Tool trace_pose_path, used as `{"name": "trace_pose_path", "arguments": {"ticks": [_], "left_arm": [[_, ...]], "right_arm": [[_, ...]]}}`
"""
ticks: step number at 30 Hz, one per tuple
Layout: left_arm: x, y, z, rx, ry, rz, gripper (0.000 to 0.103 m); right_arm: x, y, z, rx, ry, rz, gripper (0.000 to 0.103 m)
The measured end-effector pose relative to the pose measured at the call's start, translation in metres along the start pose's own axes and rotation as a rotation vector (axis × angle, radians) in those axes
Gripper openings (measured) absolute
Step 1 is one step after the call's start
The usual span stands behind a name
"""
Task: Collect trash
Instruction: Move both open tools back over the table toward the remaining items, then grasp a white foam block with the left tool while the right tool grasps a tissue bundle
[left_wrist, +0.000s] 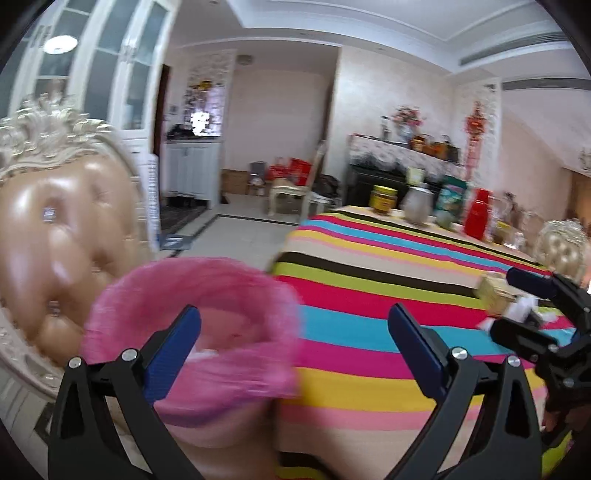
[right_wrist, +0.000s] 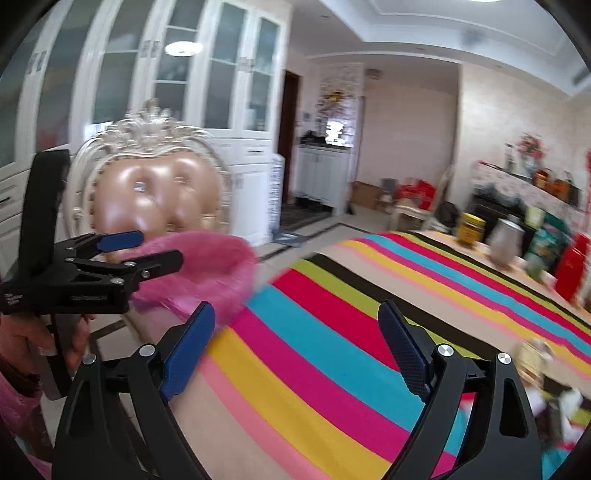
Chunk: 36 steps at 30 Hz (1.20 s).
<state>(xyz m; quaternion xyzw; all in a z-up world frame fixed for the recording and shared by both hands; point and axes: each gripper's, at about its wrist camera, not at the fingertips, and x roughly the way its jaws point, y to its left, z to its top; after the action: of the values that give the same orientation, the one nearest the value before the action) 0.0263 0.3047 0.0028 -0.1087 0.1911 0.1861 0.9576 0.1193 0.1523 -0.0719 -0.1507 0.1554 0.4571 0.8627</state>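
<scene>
You had a striped tablecloth (left_wrist: 369, 325) filling the lower right of the left wrist view. At its far end, right of centre, stood a yellow jar (left_wrist: 383, 199), a grey metal pot (left_wrist: 417, 205) just beside it, a green packet (left_wrist: 452, 197) and a red container (left_wrist: 478, 214). A padded chair (left_wrist: 62, 236) with a carved cream frame took up the left side. Behind it, in the upper left, rose white glass-door cabinets (left_wrist: 110, 70). A dark mantel (left_wrist: 388, 173) with flowers (left_wrist: 406, 116) sat at upper right, blurred.
</scene>
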Motion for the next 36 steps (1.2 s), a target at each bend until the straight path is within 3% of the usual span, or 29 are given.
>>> {"name": "trace_pose_path", "arguments": {"ticks": [11, 15, 23, 31, 36], "left_arm": [[0.031, -0.152, -0.020, 0.161, 0.096, -0.266, 0.098], [0.047, -0.195, -0.029, 0.201, 0.128, -0.315, 0.098], [0.082, -0.266, -0.039, 0.261, 0.193, -0.378, 0.098], [0.114, -0.296, -0.040, 0.280, 0.233, -0.383, 0.098], [0.124, -0.303, -0.042, 0.274, 0.247, -0.389, 0.098]], "right_arm": [[-0.082, -0.130, -0.068, 0.250, 0.039, -0.266, 0.085], [-0.103, -0.174, -0.090, 0.301, 0.071, -0.340, 0.085], [-0.108, -0.240, -0.119, 0.376, 0.134, -0.440, 0.085], [-0.091, -0.266, -0.127, 0.375, 0.185, -0.455, 0.085], [-0.094, -0.278, -0.135, 0.427, 0.154, -0.458, 0.085]]}}
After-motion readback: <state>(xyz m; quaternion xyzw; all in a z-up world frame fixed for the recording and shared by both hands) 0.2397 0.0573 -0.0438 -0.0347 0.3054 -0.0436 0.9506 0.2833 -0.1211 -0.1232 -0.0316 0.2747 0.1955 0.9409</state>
